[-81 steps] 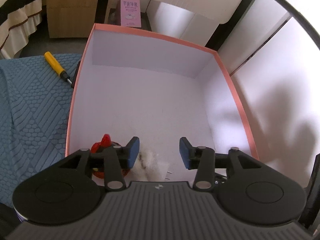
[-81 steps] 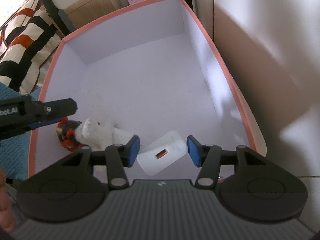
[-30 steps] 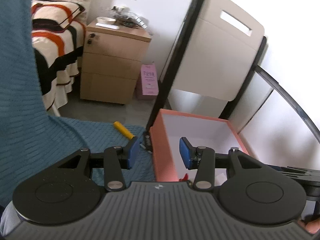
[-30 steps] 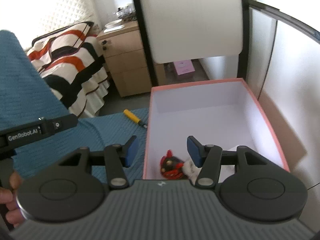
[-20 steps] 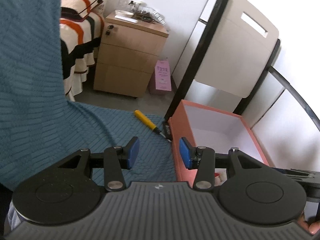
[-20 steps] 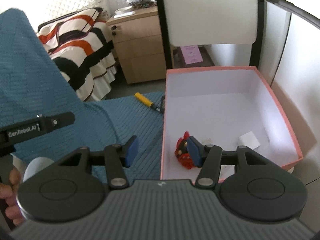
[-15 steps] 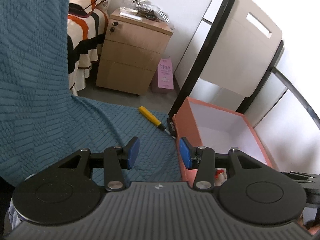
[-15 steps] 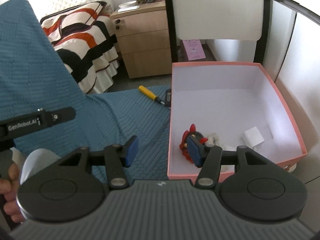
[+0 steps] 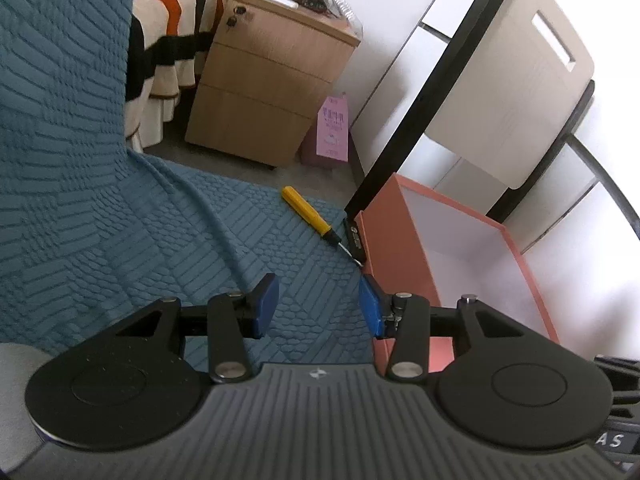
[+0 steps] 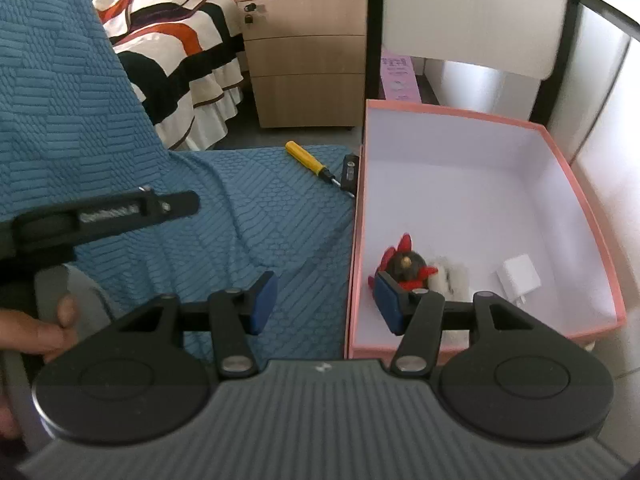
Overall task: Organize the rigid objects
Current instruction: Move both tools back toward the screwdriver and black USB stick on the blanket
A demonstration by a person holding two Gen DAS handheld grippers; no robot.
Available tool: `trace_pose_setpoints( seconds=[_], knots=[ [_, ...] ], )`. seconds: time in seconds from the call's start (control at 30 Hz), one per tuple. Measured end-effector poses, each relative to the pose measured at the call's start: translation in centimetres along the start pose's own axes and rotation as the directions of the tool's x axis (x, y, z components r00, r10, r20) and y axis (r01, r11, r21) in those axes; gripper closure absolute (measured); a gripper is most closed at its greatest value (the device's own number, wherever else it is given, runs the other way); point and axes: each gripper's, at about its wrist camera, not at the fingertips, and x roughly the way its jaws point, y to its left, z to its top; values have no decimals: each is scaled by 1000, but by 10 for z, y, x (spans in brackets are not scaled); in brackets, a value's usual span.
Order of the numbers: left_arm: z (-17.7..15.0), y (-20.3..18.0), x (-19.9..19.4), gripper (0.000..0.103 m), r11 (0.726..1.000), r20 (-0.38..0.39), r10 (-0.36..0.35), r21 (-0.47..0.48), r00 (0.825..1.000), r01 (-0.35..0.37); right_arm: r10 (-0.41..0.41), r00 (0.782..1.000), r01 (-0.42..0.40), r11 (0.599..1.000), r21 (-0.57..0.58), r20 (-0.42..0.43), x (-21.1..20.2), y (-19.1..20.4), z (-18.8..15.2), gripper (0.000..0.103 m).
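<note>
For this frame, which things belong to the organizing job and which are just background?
Job:
pink box
yellow screwdriver
small black item
toy figure
white adapter

Background:
wooden cabinet
striped bedding
pink carton

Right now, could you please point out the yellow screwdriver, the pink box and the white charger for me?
yellow screwdriver (image 9: 306, 210): left wrist view, middle of its handle.
pink box (image 10: 592, 220): right wrist view, right wall's rim.
white charger (image 10: 519, 274): right wrist view, centre of its top face.

We are in a home bedroom: a striped bedspread (image 10: 168, 40) beside a wooden bedside cabinet (image 10: 304, 52) with drawers.
</note>
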Motion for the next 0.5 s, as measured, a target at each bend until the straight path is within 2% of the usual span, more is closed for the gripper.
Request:
trace_pose_setpoints(
  seconds=[0.23, 0.3, 0.5],
  knots=[
    [4, 8, 42, 53, 1000, -20, -31, -8, 999, 31, -14, 1000, 13, 998, -62, -13, 26, -6, 22, 47],
    [4, 10, 57, 53, 998, -33, -68, -11, 997, 67, -5, 1000, 3, 996, -91, -21, 35, -9, 30, 47],
    [6, 13, 101, 53, 997, -78, -76, 16, 994, 78, 27, 997, -37, 991, -132, -76, 71, -25, 62, 47]
  ],
)
